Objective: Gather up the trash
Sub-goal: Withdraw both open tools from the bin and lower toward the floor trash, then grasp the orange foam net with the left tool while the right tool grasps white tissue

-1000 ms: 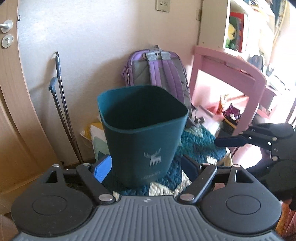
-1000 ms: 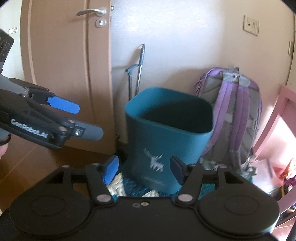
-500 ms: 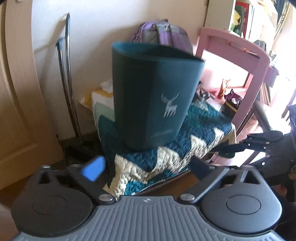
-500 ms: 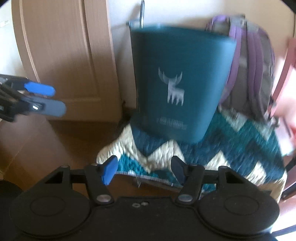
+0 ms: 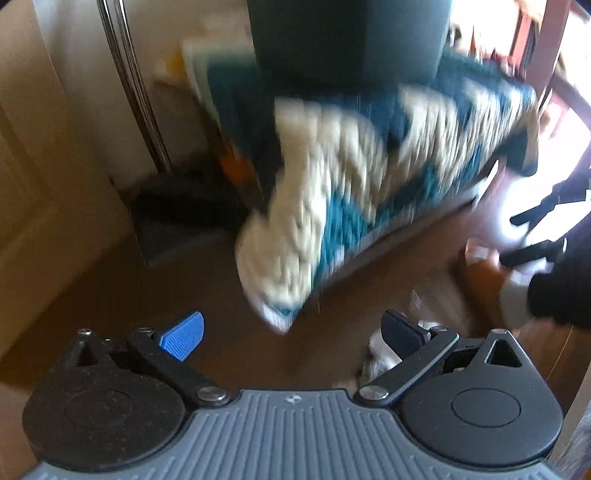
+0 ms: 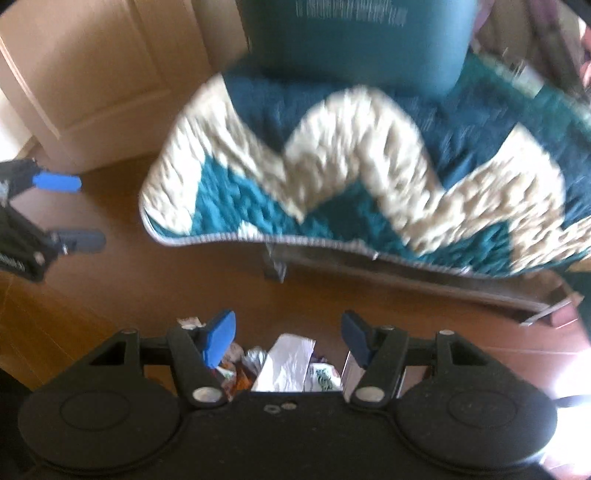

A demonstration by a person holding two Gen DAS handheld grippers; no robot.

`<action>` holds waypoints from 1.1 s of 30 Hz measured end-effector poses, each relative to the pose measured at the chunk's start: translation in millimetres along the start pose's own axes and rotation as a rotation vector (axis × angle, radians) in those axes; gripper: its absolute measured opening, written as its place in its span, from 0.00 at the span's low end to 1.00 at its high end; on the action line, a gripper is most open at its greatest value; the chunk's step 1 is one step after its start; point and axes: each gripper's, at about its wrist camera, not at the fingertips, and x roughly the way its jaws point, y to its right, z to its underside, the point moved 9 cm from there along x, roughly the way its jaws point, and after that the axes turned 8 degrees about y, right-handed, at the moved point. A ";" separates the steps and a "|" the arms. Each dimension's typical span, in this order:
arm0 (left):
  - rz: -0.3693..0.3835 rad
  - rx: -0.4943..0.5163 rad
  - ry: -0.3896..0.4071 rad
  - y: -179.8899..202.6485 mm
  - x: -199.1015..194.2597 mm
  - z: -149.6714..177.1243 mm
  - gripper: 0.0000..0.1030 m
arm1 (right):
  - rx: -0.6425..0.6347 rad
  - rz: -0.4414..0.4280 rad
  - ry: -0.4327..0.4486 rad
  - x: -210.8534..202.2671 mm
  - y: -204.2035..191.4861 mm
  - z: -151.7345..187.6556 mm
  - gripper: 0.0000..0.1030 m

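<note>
A dark teal bin stands on a teal-and-cream zigzag quilt over a low seat; it also shows at the top of the left wrist view. A pile of trash, white paper and wrappers, lies on the wooden floor just below my open right gripper. My left gripper is open and empty above the floor, with white scraps by its right finger. Both views are motion-blurred.
A wooden door is at the left. Metal poles lean on the wall above a dark dustpan. An orange-brown object lies on the floor at the right. The left gripper shows in the right wrist view.
Both grippers have dropped and tilted down from bin height toward the floor. The bin has slid to the top of both views and the trash pile has come into sight.
</note>
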 end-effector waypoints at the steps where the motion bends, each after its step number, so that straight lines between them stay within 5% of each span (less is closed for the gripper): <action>1: 0.015 -0.002 -0.027 0.7 13.1 14.0 1.00 | -0.014 0.009 -0.018 12.8 3.1 6.0 0.61; 12: 0.103 -0.009 -0.267 18.6 104.2 144.3 1.00 | -0.060 0.000 -0.249 123.5 8.6 72.7 0.61; 18: 0.130 -0.201 -0.387 28.3 138.3 202.9 1.00 | -0.049 0.009 -0.333 170.9 5.7 102.8 0.61; 26: 0.157 -0.431 -0.456 32.3 175.4 230.1 0.99 | -0.029 0.033 -0.366 222.5 14.6 107.0 0.59; 33: 0.204 -0.475 -0.499 41.7 188.4 245.0 0.91 | 0.020 0.025 -0.434 253.9 12.4 114.8 0.56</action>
